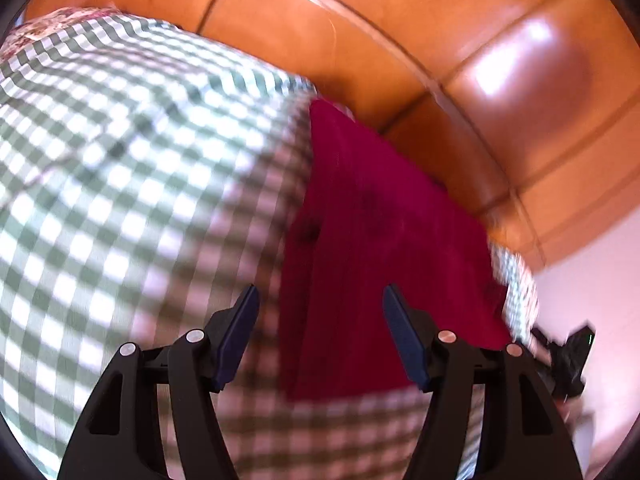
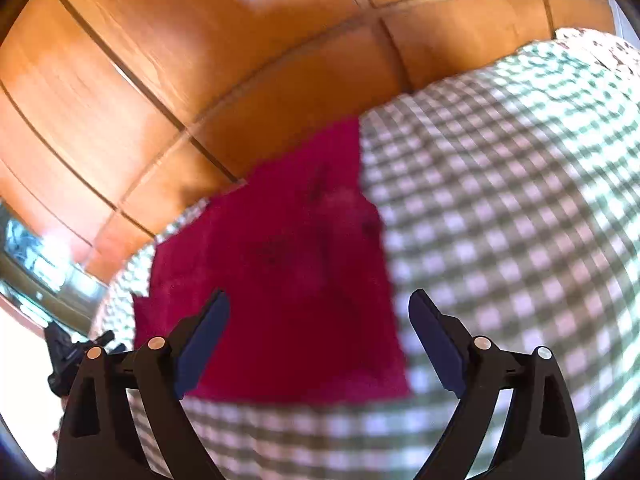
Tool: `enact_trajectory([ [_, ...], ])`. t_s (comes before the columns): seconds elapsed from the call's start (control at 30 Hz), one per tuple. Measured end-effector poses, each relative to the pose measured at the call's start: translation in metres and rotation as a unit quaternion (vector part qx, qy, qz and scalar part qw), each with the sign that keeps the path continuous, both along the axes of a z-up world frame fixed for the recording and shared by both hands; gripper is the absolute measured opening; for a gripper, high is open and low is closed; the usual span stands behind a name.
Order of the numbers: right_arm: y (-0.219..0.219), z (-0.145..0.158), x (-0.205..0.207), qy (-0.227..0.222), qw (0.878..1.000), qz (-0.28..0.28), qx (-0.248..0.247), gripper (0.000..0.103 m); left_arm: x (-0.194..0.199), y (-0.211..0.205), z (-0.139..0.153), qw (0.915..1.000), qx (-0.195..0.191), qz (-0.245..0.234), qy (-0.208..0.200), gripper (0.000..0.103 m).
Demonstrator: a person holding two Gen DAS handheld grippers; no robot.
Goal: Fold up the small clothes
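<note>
Our left hand-held gripper (image 1: 320, 304) stands open with nothing between its fingers – so does our right hand-held gripper (image 2: 318, 308). The red cloth (image 1: 372, 240) lies flat on the checked bedcover (image 1: 120, 160), beside the wooden panelling (image 2: 180, 60).

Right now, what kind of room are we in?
Probably a bedroom: a checked sheet covers what looks like a bed, wooden panels like wardrobe doors stand behind, and a red garment lies on the sheet.

Both wrist fisheyes look steeply down, close over the green-checked bedcover (image 1: 120, 168), sharing the crimson garment (image 2: 280, 272).
</note>
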State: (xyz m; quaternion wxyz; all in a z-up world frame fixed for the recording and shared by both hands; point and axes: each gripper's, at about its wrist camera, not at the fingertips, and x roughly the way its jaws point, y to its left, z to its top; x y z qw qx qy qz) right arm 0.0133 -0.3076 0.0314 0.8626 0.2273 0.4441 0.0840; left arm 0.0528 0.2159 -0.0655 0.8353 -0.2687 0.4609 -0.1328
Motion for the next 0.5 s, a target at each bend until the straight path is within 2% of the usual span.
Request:
enact_trajectory([
  [0.1, 0.004, -0.021, -0.015, 0.023, 0.999, 0.011, -0.029, 0.088, -0.025, -0.022, -0.014, 0.999, 0.019, -0.041, 0.007, 0.06],
  [0.17, 0.009, -0.035, -0.016, 0.032, 0.998, 0.017, -0.043, 0.077, -0.03, -0.037, -0.021, 0.9977, 0.035, -0.057, 0.009, 0.054],
  [0.23, 0.016, -0.046, -0.012, 0.036, 0.998, 0.019, -0.049, 0.055, -0.034, -0.045, -0.023, 0.9968, 0.059, -0.054, 0.004, 0.046],
  [0.27, 0.02, -0.049, -0.009, 0.036, 0.998, 0.022, -0.052, 0.051, -0.033, -0.049, -0.023, 0.9961, 0.07, -0.054, 0.003, 0.04],
  [0.3, 0.025, -0.052, -0.005, 0.037, 0.997, 0.024, -0.064, 0.042, -0.031, -0.05, -0.023, 0.9957, 0.074, -0.056, 0.006, 0.029],
  [0.33, 0.031, -0.054, -0.004, 0.039, 0.996, 0.028, -0.078, 0.031, -0.029, -0.051, -0.025, 0.9956, 0.072, -0.059, 0.012, 0.025],
  [0.37, 0.033, -0.055, -0.004, 0.042, 0.995, 0.031, -0.079, 0.025, -0.026, -0.051, -0.026, 0.9956, 0.072, -0.058, 0.012, 0.023],
  [0.5, 0.034, -0.045, -0.018, 0.036, 0.995, 0.049, -0.085, 0.019, -0.031, -0.054, -0.015, 0.9938, 0.086, -0.07, 0.001, 0.019],
])
